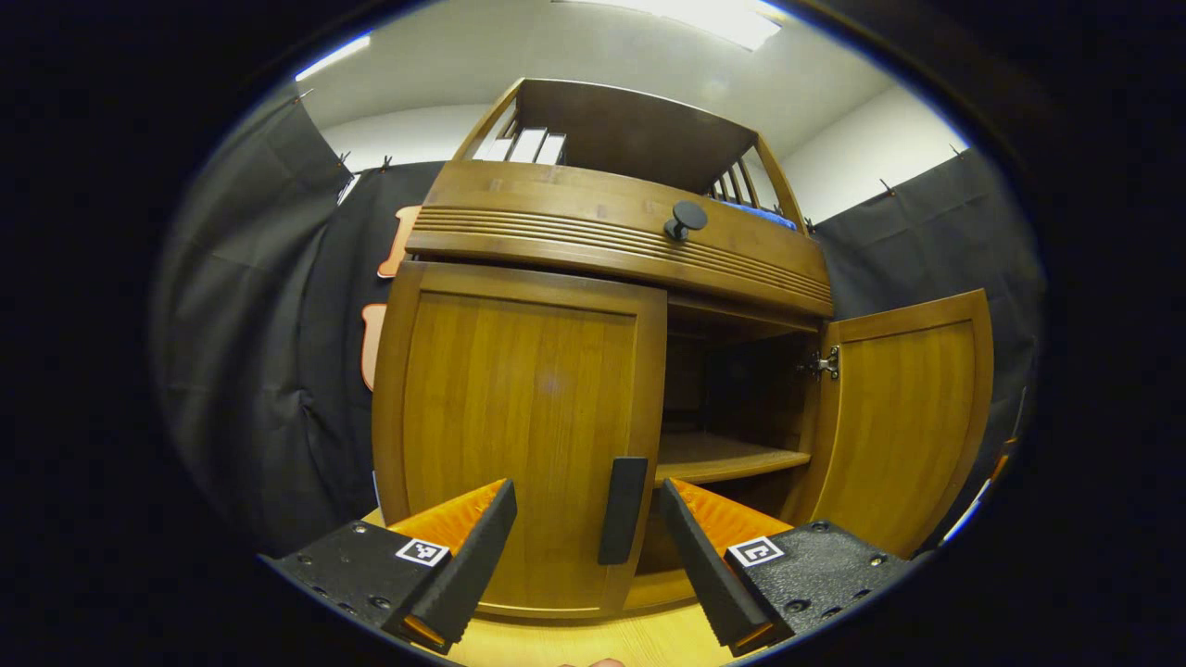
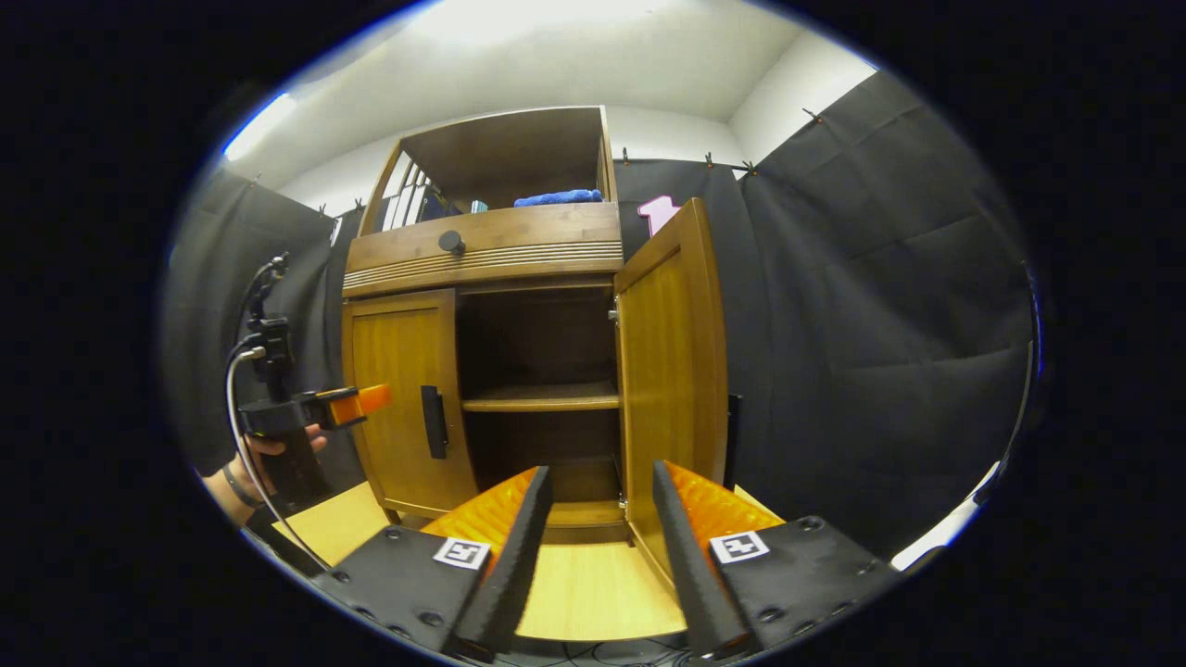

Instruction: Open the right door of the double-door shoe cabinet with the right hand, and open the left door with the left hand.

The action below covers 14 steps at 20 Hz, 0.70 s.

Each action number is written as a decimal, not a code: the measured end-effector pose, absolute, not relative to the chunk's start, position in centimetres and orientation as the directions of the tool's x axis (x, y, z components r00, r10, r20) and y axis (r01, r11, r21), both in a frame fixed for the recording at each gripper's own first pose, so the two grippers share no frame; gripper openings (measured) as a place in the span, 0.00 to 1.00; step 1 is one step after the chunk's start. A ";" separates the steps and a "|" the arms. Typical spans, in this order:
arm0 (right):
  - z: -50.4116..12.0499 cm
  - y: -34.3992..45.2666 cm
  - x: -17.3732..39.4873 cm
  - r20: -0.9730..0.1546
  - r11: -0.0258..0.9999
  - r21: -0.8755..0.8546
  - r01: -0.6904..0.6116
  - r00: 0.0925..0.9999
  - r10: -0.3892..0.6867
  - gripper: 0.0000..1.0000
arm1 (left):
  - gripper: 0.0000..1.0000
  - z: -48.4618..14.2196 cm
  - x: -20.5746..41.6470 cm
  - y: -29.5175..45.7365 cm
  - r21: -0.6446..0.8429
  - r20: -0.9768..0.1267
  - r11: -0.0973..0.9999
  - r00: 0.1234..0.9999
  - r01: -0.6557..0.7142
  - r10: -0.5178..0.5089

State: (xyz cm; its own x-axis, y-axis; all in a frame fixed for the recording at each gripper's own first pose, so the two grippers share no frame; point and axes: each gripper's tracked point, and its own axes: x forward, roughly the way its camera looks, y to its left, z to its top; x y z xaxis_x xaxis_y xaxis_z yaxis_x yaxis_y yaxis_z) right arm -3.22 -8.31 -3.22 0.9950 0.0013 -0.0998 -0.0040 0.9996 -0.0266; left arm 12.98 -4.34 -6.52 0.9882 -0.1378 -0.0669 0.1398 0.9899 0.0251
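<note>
Fingers of the left gripper (image 1: 586, 519) stand spread on either side of the closed left door's handle (image 1: 622, 509) without touching it, while the right gripper (image 2: 593, 505), also spread and empty, faces the swung-out right door (image 2: 672, 371) of the wooden cabinet (image 2: 482, 250).

Lighting bright, overhead. In the left gripper view a ceiling light panel (image 1: 713, 17) glares white, blown out; a 2nd strip light (image 1: 332, 56) glows at upper left. In the right gripper view the ceiling is washed pale, brightest at top centre.

Cabinet interior (image 2: 537, 338) deep in shadow behind the open right door (image 2: 672, 371); back wall barely readable. Closed left door (image 1: 519, 435) evenly lit, with a faint soft sheen mid-panel.

Strong fisheye bend: cabinet top (image 1: 621, 222) bows, verticals lean inward. Blue fringing along the circle's rim. Focus sharp centrally, softer toward the edges. No motion blur seen.
</note>
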 end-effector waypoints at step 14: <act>-4.6 -9.4 -4.1 -0.131 0.999 -0.023 0.030 0.991 -0.033 0.90 | 0.92 -14.6 20.3 -6.1 0.080 -0.164 0.991 0.982 0.105 -0.090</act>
State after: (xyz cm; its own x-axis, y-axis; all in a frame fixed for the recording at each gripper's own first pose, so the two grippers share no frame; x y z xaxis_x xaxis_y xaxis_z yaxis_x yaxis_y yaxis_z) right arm -4.05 -9.37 -4.63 0.9908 -0.0333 -0.1313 0.0305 0.9993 -0.0234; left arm 20.31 -6.09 -14.64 0.9823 -0.0902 -0.1643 0.1045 0.9913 0.0804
